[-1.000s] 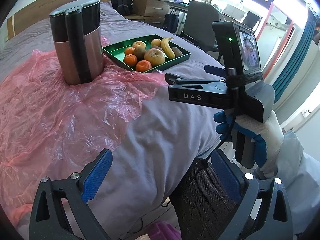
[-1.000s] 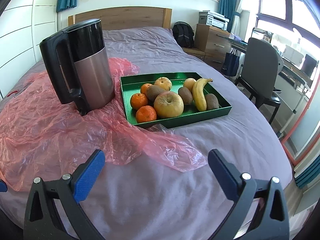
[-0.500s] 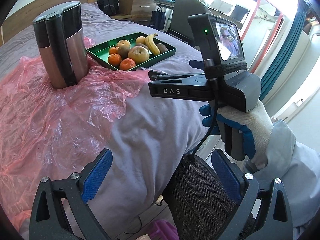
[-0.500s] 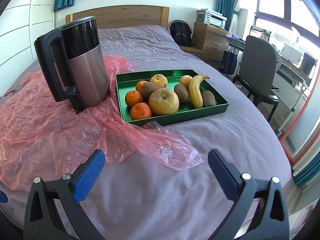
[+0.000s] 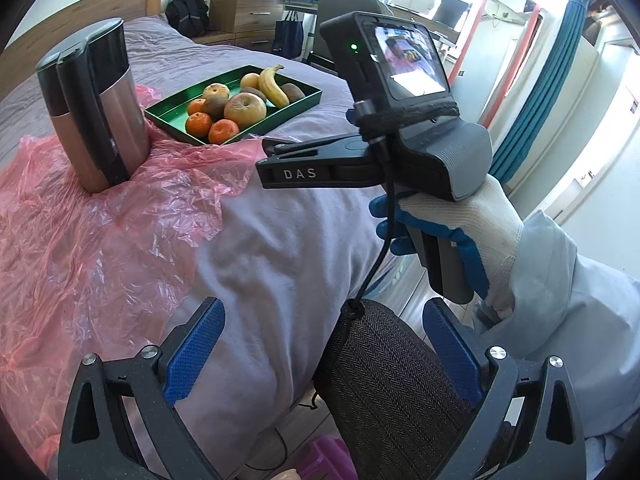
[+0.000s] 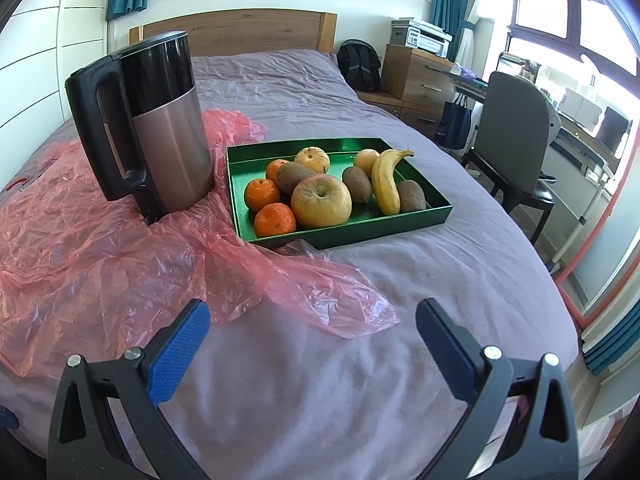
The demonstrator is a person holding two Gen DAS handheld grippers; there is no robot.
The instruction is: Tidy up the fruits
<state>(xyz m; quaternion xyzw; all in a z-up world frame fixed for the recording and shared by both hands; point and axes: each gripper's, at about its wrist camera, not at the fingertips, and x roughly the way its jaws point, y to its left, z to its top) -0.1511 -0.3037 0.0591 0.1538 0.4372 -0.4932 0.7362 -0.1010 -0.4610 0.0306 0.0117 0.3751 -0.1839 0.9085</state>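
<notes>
A green tray point(image 6: 420, 216) on the purple bed holds a large apple point(image 6: 321, 201), a banana point(image 6: 385, 184), tangerines point(image 6: 275, 220), kiwis point(image 6: 357, 185) and other fruit. The tray also shows in the left wrist view point(image 5: 304, 106). My right gripper point(image 6: 312, 336) is open and empty, above the bedcover well short of the tray. My left gripper point(image 5: 324, 332) is open and empty at the bed's near corner, behind the right gripper's body point(image 5: 400, 152), held in a gloved hand.
A steel and black kettle point(image 6: 160, 128) stands on a crumpled pink plastic sheet point(image 6: 100, 248) left of the tray. A grey chair point(image 6: 516, 148), desk and drawers stand right of the bed. A dark herringbone-fabric object point(image 5: 392, 392) sits between the left fingers.
The right gripper has moved a little closer to the tray. The left gripper has turned, so the kettle, the tray and the right gripper shifted in its view.
</notes>
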